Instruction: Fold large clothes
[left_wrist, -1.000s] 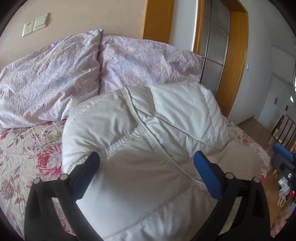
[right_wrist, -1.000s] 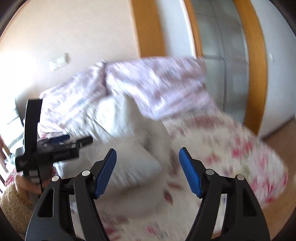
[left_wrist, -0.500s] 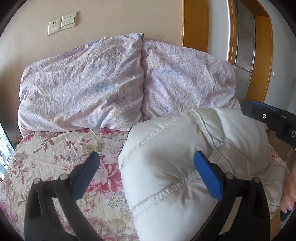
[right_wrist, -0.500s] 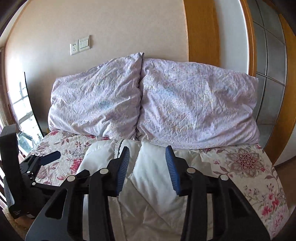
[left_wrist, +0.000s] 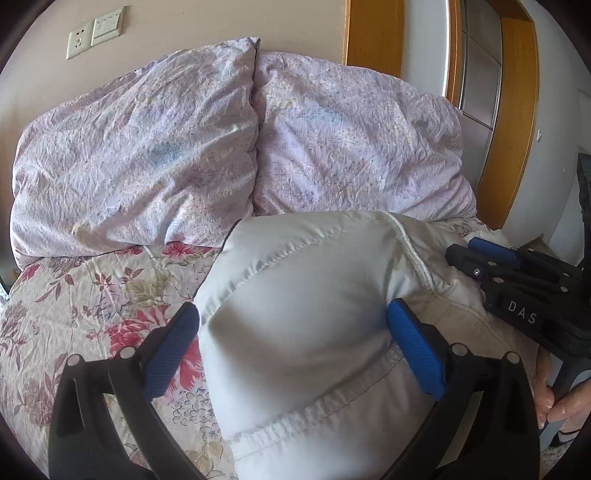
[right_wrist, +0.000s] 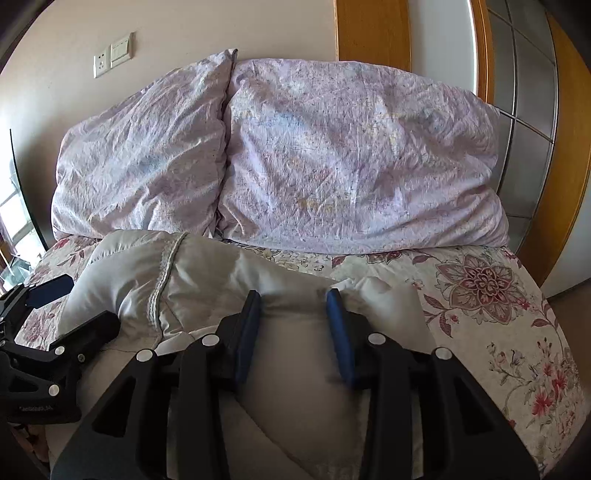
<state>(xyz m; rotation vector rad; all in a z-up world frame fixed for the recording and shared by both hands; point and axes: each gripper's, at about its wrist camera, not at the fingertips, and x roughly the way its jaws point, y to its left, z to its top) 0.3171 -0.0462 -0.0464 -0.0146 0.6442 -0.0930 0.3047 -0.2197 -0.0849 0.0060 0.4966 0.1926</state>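
Observation:
A puffy white quilted jacket (left_wrist: 306, 295) lies bundled on the flowered bed cover, just in front of the pillows. It also fills the lower middle of the right wrist view (right_wrist: 207, 273). My left gripper (left_wrist: 291, 343) is open, its blue pads on either side of the jacket's puffy left end. My right gripper (right_wrist: 293, 314) is partly closed, with a fold of the jacket pinched between its pads. The right gripper shows at the right edge of the left wrist view (left_wrist: 517, 280). The left gripper shows at the left of the right wrist view (right_wrist: 48, 332).
Two lilac pillows (left_wrist: 136, 147) (left_wrist: 354, 147) lean on the wall at the bed's head. The flowered bed cover (left_wrist: 88, 302) (right_wrist: 498, 295) spreads left and right of the jacket. A wooden door frame (left_wrist: 517, 110) and the floor lie at the right.
Both grippers have moved down and forward onto the jacket. The right gripper's jaws have narrowed from wide open and now squeeze a fold. The left gripper stays open.

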